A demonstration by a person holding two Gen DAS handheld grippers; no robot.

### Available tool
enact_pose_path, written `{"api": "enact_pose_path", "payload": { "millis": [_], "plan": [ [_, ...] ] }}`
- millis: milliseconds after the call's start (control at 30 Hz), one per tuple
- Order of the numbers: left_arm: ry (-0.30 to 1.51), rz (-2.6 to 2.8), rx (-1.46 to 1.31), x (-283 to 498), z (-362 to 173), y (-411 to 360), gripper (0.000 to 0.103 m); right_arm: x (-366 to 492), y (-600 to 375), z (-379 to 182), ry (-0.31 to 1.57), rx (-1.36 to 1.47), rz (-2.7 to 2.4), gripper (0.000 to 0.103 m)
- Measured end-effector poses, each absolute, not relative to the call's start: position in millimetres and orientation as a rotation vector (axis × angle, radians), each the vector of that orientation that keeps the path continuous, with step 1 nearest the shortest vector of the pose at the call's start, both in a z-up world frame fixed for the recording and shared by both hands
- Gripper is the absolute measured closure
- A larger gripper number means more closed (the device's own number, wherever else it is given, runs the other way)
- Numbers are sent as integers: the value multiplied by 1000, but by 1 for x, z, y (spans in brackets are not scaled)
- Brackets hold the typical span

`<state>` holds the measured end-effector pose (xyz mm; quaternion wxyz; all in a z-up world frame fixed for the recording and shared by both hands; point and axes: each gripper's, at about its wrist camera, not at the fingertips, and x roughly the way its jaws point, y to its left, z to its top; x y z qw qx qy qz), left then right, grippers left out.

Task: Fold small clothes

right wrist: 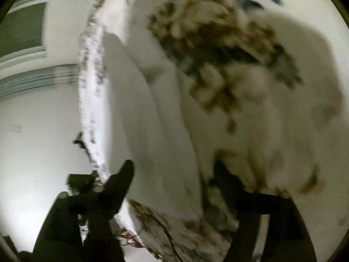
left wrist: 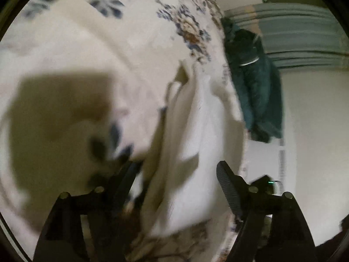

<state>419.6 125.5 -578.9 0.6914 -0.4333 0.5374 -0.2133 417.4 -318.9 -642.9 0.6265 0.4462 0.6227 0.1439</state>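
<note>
both frames blurred. left gripper [left wrist: 176,174] spread over folded white cloth garment [left wrist: 192,131] on floral bedspread [left wrist: 141,32]; right gripper [right wrist: 174,174] spread too, pinching nothing.

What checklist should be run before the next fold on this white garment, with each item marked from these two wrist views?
1. Left claw open, nothing pinched: ok.
2. Right claw open: ok.
3. White garment lying on the floral bedspread: ok.
4. Garment flat and smooth: not ok, it is creased.
5. Garment's edges located for regrasp: cannot tell, both views are blurred.
6. Dark green cloth apart from the garment: ok.
</note>
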Motion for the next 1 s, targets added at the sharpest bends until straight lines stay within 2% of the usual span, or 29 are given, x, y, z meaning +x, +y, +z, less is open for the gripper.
{"api": "enact_pose_path", "payload": {
  "millis": [33, 167, 200, 300, 333, 367, 400, 433, 500, 767, 900, 1000],
  "plan": [
    [1220, -483, -975, 425, -587, 123, 28, 425, -315, -651, 1435, 1024, 353, 14],
    [1275, -564, -944, 458, -609, 95, 28, 448, -293, -688, 1477, 1089, 437, 13],
    [1271, -588, -939, 461, -609, 91, 28, 453, -286, -696, 1479, 1113, 476, 7],
    [1254, -645, -946, 468, -607, 81, 31, 462, -274, -705, 1476, 1158, 541, 6],
    [1241, -658, -948, 469, -606, 77, 36, 466, -271, -705, 1461, 1180, 568, 9],
    [1229, -666, -941, 469, -604, 74, 61, 469, -268, -703, 1447, 1182, 570, 14],
    [1220, -663, -922, 469, -601, 72, 68, 470, -266, -703, 1451, 1173, 558, 33],
    [1195, -663, -913, 468, -595, 72, 70, 471, -263, -702, 1456, 1155, 549, 46],
    [1143, -667, -883, 467, -578, 73, 72, 471, -261, -694, 1433, 1141, 533, 53],
    [1022, -695, -852, 497, -511, 81, 73, 503, -245, -625, 1308, 1058, 571, 58],
    [972, -676, -863, 543, -489, 95, 73, 560, -231, -589, 1244, 1026, 595, 58],
    [948, -660, -852, 587, -485, 103, 73, 609, -215, -581, 1223, 989, 601, 58]
  ]
}}
